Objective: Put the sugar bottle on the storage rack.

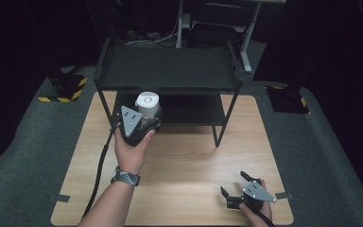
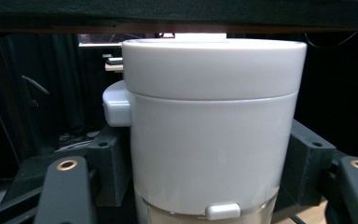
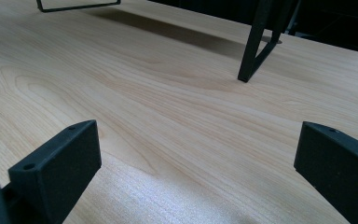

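A white lidded canister (image 1: 148, 105) stands upright in front of the black shelf rack (image 1: 168, 71), near its left legs. My left gripper (image 1: 142, 124) is shut on the canister (image 2: 209, 126), one jaw on each side of its body. A small latch sticks out at the canister's left in the left gripper view. My right gripper (image 1: 234, 184) rests low near the table's front right corner, jaws wide open over bare wood (image 3: 191, 135) with nothing between them.
The wooden table (image 1: 184, 165) carries the two-tier black rack across its back half. A rack leg (image 3: 256, 46) stands ahead of the right gripper. Grey carpet surrounds the table, with yellow-black striped blocks (image 1: 66, 87) at the back left.
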Available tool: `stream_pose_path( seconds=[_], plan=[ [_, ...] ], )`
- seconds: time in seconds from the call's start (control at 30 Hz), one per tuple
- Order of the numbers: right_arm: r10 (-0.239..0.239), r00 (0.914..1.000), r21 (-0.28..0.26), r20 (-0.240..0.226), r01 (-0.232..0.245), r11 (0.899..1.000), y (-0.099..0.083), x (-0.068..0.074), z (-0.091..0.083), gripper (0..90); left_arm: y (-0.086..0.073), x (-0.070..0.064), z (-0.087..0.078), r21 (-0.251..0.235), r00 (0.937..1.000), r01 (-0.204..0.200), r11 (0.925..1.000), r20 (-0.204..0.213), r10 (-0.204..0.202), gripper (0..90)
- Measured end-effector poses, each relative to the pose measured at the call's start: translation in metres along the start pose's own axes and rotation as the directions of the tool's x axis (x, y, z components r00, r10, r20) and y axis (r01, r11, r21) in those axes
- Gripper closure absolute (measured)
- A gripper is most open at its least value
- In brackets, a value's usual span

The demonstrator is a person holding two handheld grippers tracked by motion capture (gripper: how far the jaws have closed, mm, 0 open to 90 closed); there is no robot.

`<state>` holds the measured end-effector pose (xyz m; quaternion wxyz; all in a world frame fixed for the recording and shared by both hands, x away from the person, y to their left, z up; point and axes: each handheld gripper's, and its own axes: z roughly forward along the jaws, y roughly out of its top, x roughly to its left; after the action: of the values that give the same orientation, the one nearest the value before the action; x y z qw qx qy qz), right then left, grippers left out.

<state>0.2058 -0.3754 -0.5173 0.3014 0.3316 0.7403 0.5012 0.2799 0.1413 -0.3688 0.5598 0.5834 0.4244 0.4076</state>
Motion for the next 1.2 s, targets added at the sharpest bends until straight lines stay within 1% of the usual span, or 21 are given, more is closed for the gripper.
stream_pose_path(
  seconds=[0.17,0.27,0.37,0.4,0.5,0.57,0.6,0.67,0.73,0.77,0.9,0.97,1.0,1.03,1.2],
  plan=[
    [0.0,1.0,-0.003,-0.003,0.0,1.0,-0.001,0.0,0.0,0.2,-0.003,0.001,0.013,0.001,0.9999,0.006,1.0,-0.011,-0.006,30.5],
    [0.0,1.0,-0.004,-0.003,0.0,1.0,-0.001,-0.001,0.0,0.2,-0.004,0.001,0.019,0.002,0.9999,-0.004,1.0,-0.015,0.004,30.4],
    [0.0,1.0,-0.005,-0.004,0.0,1.0,-0.001,-0.001,0.0,0.2,-0.006,-0.002,0.031,0.002,0.9996,-0.005,1.0,-0.027,0.005,30.5],
    [0.0,1.0,-0.005,-0.004,0.0,1.0,-0.001,-0.001,0.0,0.2,-0.006,-0.002,0.031,0.002,0.9996,-0.005,1.0,-0.027,0.005,30.5],
    [0.0,1.0,-0.007,-0.004,0.0,1.0,-0.001,-0.001,-0.001,0.2,-0.008,-0.004,0.039,-0.001,0.9993,-0.014,0.9999,-0.034,0.014,30.5],
    [-0.001,1.0,-0.008,-0.004,0.001,1.0,-0.002,-0.001,-0.001,0.2,-0.009,-0.004,0.043,-0.002,0.9993,-0.013,0.9999,-0.036,0.013,30.5],
    [-0.001,1.0,-0.009,-0.005,0.001,1.0,-0.002,-0.001,-0.001,0.2,-0.01,-0.005,0.049,0.0,0.9989,-0.017,0.9999,-0.043,0.017,30.4],
    [-0.001,1.0,-0.01,-0.006,0.001,1.0,-0.002,-0.001,-0.001,0.2,-0.011,-0.005,0.051,-0.002,0.9989,-0.016,0.9999,-0.044,0.016,30.4],
    [0.0,1.0,-0.011,-0.008,0.0,1.0,-0.002,-0.001,-0.001,0.2,-0.013,-0.005,0.057,-0.001,0.9985,-0.019,0.9998,-0.051,0.019,30.4],
    [0.0,1.0,-0.012,-0.009,0.0,1.0,-0.002,-0.001,-0.001,0.2,-0.015,-0.005,0.06,-0.001,0.9986,-0.013,0.9999,-0.052,0.013,30.4],
    [0.001,0.9999,-0.014,-0.011,-0.001,1.0,-0.003,-0.002,-0.001,0.2,-0.018,-0.005,0.065,-0.003,0.9982,0.0,1.0,-0.059,0.0,30.4],
    [0.001,0.9999,-0.015,-0.011,-0.001,1.0,-0.003,-0.002,-0.001,0.2,-0.02,-0.005,0.068,-0.001,0.9979,-0.003,1.0,-0.065,0.003,30.4],
    [0.001,0.9999,-0.016,-0.011,-0.001,1.0,-0.003,-0.002,-0.001,0.2,-0.022,-0.004,0.07,-0.009,0.9977,0.009,0.9999,-0.067,-0.01,30.4],
    [0.001,0.9999,-0.017,-0.011,-0.001,1.0,-0.003,-0.002,-0.001,0.2,-0.022,-0.004,0.07,-0.012,0.9975,0.011,0.9999,-0.07,-0.012,30.4],
    [0.0,1.0,-0.017,-0.01,0.0,1.0,-0.003,-0.001,-0.001,0.2,-0.025,-0.004,0.071,-0.019,0.9974,0.003,0.9998,-0.073,-0.004,30.3]
  ],
)
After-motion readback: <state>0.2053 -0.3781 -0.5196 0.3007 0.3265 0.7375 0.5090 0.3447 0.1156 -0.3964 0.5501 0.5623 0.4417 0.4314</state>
